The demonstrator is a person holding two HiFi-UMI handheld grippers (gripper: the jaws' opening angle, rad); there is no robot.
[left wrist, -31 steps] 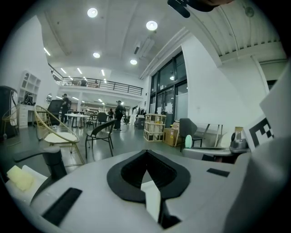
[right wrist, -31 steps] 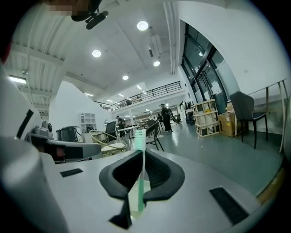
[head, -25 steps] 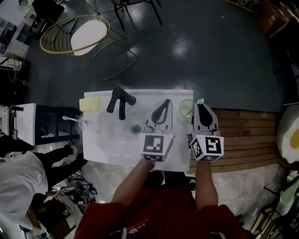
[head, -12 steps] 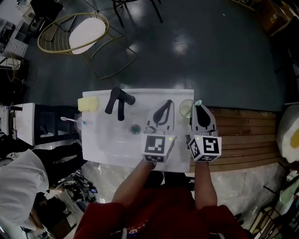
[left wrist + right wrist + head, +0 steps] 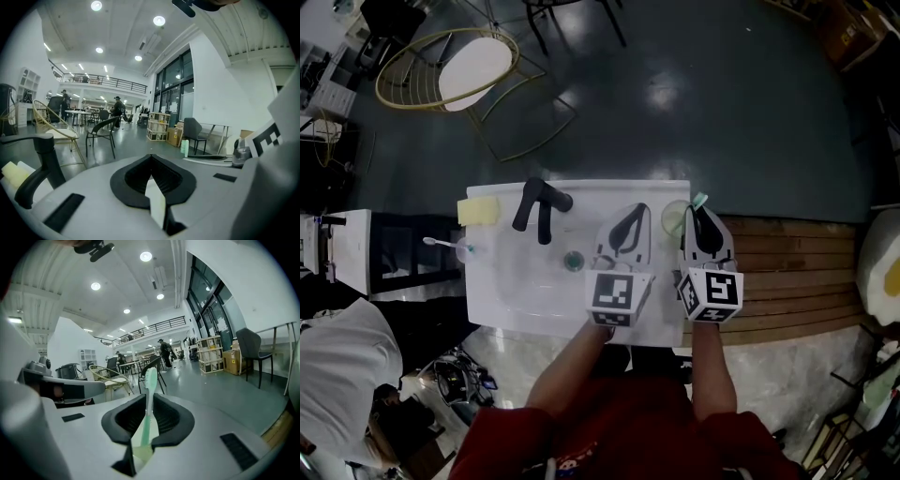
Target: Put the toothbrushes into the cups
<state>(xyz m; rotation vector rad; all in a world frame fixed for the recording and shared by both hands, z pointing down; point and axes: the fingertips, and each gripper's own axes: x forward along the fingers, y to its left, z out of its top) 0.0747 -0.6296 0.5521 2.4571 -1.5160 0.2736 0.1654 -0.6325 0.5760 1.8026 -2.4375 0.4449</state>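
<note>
Two grippers side by side over the right half of the white worktop point(image 5: 516, 292). Right gripper point(image 5: 703, 214): jaws clamped on a green toothbrush point(image 5: 149, 394), long axis in line with the jaws, bristle head pointing away from the person and poking past the tips, just beside the clear cup point(image 5: 673, 218) at the far right corner. Left gripper point(image 5: 628, 217): jaws pressed together, gripping nothing. At the left edge, a second toothbrush point(image 5: 439, 242) lies left-to-right against another cup point(image 5: 467, 250). Black tap point(image 5: 539, 202) and yellow sponge point(image 5: 480, 209) along the far edge.
</note>
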